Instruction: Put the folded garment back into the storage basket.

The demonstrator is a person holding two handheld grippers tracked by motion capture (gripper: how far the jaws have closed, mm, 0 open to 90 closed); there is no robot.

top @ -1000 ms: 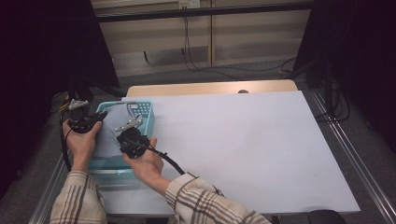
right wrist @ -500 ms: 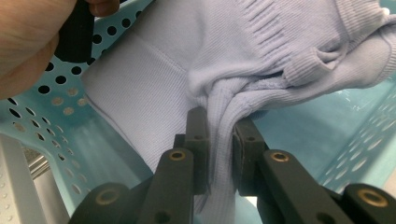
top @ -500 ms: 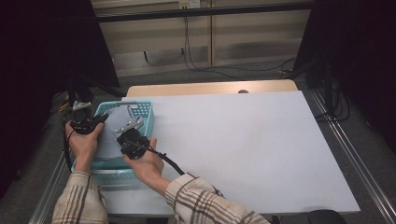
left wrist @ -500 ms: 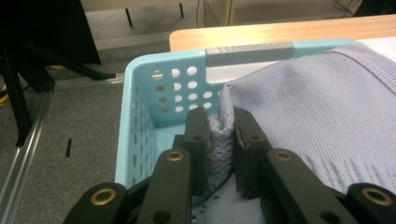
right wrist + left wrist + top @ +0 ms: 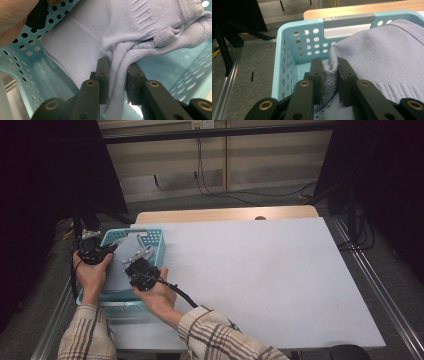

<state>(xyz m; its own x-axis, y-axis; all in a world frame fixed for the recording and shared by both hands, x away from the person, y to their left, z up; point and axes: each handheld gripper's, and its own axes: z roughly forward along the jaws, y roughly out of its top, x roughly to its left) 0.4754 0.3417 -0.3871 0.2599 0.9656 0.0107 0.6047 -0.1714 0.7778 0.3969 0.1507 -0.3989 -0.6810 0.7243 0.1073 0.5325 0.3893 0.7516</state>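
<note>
A light-blue perforated basket (image 5: 156,237) stands at the table's left edge with a lavender knitted sweater (image 5: 125,252) in it. My left gripper (image 5: 113,248) reaches into the basket from the left. In the left gripper view its jaws (image 5: 329,62) are shut on a raised fold of the sweater (image 5: 382,57) near the basket wall (image 5: 307,47). My right gripper (image 5: 142,254) points into the basket from the near side. Its jaws (image 5: 117,65) have just been opening a little. A bunched ribbed fold of the sweater (image 5: 117,25) still fills the gap and touches both pads.
A white sheet (image 5: 260,270) covers the table to the right of the basket. A bare wooden strip (image 5: 225,214) runs along the far edge. Metal rails (image 5: 380,290) line the table's sides. A dark stand (image 5: 227,50) rises on the floor left of the basket.
</note>
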